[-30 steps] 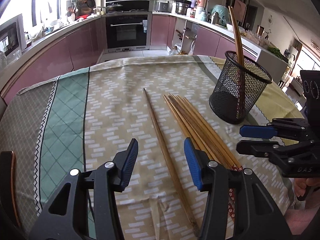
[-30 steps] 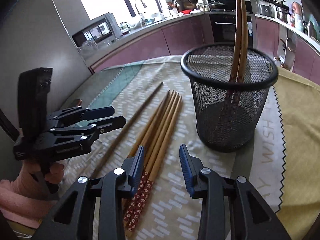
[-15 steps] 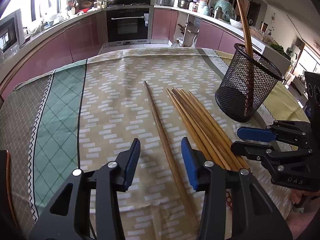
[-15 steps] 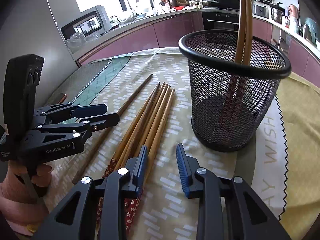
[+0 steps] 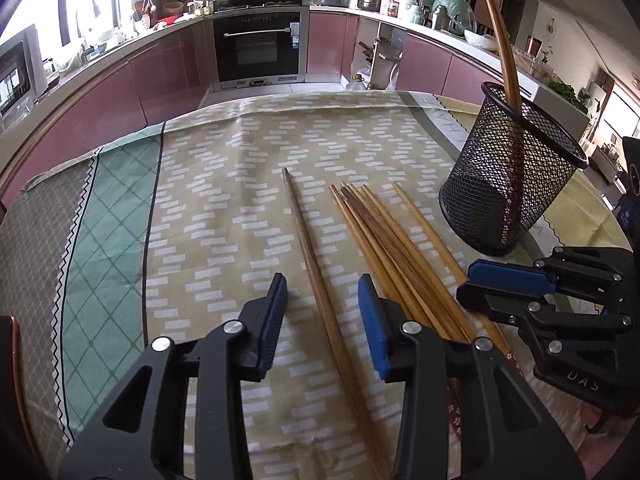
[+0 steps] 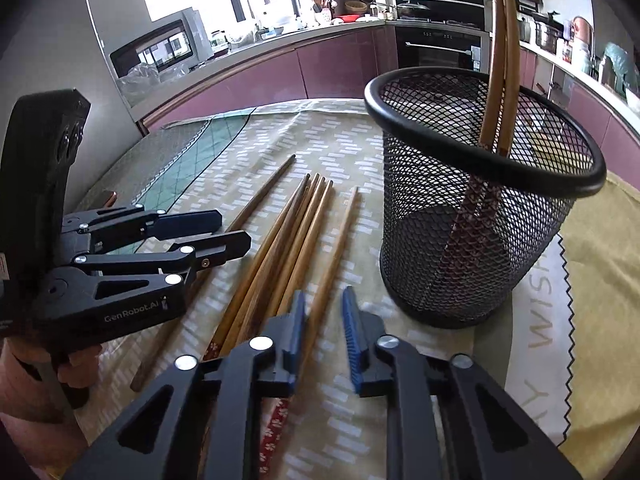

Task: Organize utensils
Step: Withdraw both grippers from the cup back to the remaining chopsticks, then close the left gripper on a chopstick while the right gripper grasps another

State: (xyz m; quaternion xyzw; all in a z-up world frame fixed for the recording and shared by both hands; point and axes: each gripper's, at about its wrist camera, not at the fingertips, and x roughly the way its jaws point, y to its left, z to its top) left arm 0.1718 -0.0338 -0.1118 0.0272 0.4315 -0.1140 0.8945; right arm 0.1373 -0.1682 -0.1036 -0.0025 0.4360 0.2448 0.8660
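Chopstick (image 6: 320,300) ends behind right claw (image 6: 322,316)

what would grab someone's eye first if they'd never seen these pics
The black mesh cup stands out first, upright on the patterned tablecloth at the right, with two long chopsticks sticking out of it. Left of it lies a bunch of wooden chopsticks, with one darker chopstick lying apart between the open pads of the left claw. The right claw has just been closing around the bunch's rightmost stick.

Mesh basket (image 6: 472,240) right; cloth (image 5: 224,200) left
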